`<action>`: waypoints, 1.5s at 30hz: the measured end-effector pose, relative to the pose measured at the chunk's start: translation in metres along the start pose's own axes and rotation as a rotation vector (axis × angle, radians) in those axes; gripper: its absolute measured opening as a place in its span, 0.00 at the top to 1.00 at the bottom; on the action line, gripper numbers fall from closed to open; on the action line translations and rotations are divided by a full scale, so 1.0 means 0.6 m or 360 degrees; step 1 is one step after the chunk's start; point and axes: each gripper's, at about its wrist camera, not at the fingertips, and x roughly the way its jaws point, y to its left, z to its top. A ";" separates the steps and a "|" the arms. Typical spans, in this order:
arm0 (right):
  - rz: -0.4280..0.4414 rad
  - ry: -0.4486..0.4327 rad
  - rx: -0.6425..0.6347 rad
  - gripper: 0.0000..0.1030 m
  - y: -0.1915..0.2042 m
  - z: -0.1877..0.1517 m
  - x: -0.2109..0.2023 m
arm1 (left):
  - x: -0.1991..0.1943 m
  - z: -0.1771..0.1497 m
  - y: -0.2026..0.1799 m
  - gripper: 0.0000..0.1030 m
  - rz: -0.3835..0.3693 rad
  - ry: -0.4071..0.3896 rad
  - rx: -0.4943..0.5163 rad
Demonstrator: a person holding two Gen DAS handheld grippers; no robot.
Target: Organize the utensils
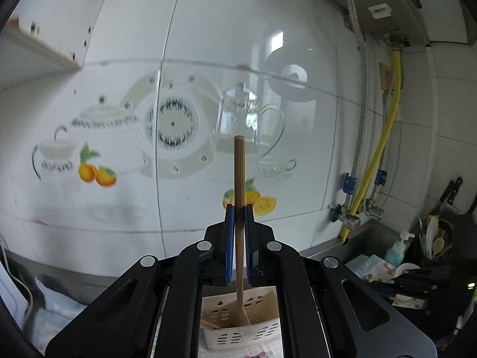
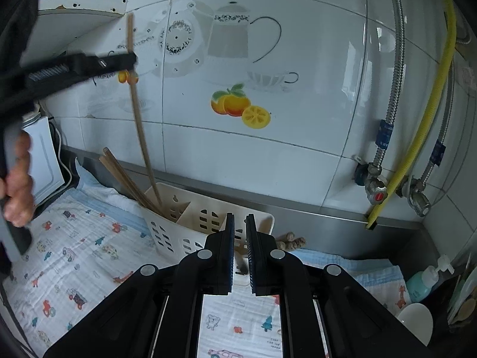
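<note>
A wooden chopstick point(image 1: 239, 173) stands upright with my left gripper point(image 1: 239, 208) shut on its shaft. Its lower end dips into the white slotted utensil caddy point(image 1: 262, 298). In the right wrist view the same chopstick point(image 2: 140, 125) slants down into the caddy's point(image 2: 190, 205) left compartment, where other chopsticks point(image 2: 119, 170) lean out to the left. There the left gripper point(image 2: 131, 59) comes in from the left, held by a hand point(image 2: 18, 185). My right gripper point(image 2: 239, 217) hovers in front of the caddy, shut, with nothing between its pads.
A cloth printed with cartoon animals point(image 2: 74, 253) covers the counter under the caddy. The tiled wall is close behind. A yellow hose point(image 2: 429, 113) and valves point(image 2: 375, 191) stand at the right, with a soap bottle point(image 2: 420, 283) and a white bowl point(image 2: 416, 319). A white appliance point(image 2: 44, 161) is at the left.
</note>
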 end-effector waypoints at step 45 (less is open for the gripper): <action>0.0123 -0.0026 0.0177 0.21 0.103 -0.190 -0.169 | -0.237 -0.152 0.004 0.05 0.0080 0.0125 0.0069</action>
